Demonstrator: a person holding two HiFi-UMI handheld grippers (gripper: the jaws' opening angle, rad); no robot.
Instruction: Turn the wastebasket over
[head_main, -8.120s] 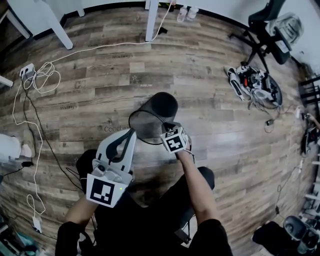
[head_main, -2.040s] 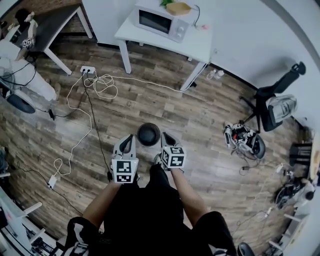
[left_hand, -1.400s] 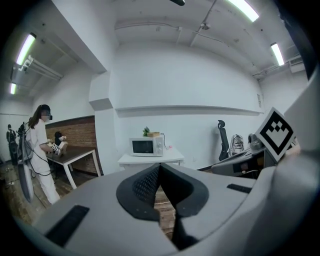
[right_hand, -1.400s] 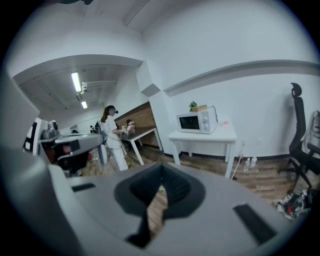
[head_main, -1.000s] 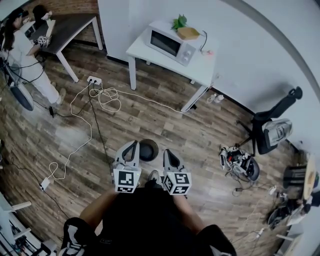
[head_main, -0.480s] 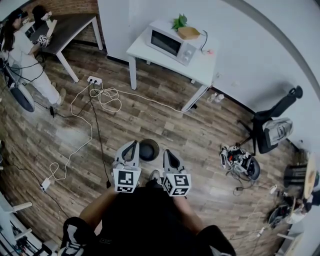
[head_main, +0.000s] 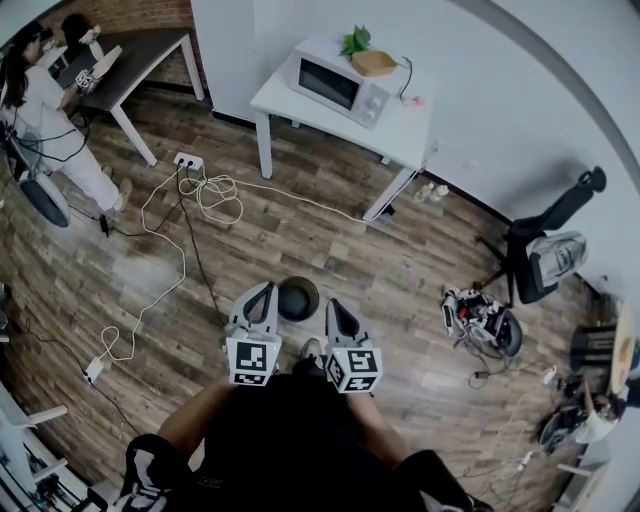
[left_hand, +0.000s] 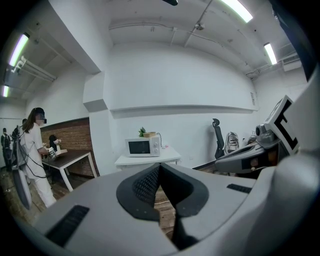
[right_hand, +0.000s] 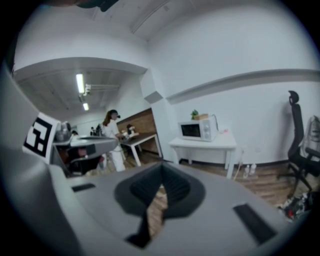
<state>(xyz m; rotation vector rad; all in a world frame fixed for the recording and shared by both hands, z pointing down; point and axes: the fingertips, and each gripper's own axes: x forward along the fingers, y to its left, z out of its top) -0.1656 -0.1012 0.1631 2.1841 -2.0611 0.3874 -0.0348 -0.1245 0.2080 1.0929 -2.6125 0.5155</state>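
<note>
The black wastebasket stands on the wooden floor in the head view, seen from above as a dark round shape; I cannot tell which end is up. My left gripper hangs just left of it and my right gripper just right of it, both well above the floor. Neither touches it. In the left gripper view the left gripper has its jaws together with nothing between them. The right gripper looks the same in its own view. The basket is hidden below the jaws in both gripper views.
A white table with a microwave stands ahead. Cables and a power strip lie on the floor at the left. An office chair and floor gear are at the right. A person works at a dark desk, far left.
Eight seconds ago my right gripper held the tilted basket close up; since then it stands alone on the floor and the view has risen. Over the last second nothing has visibly moved.
</note>
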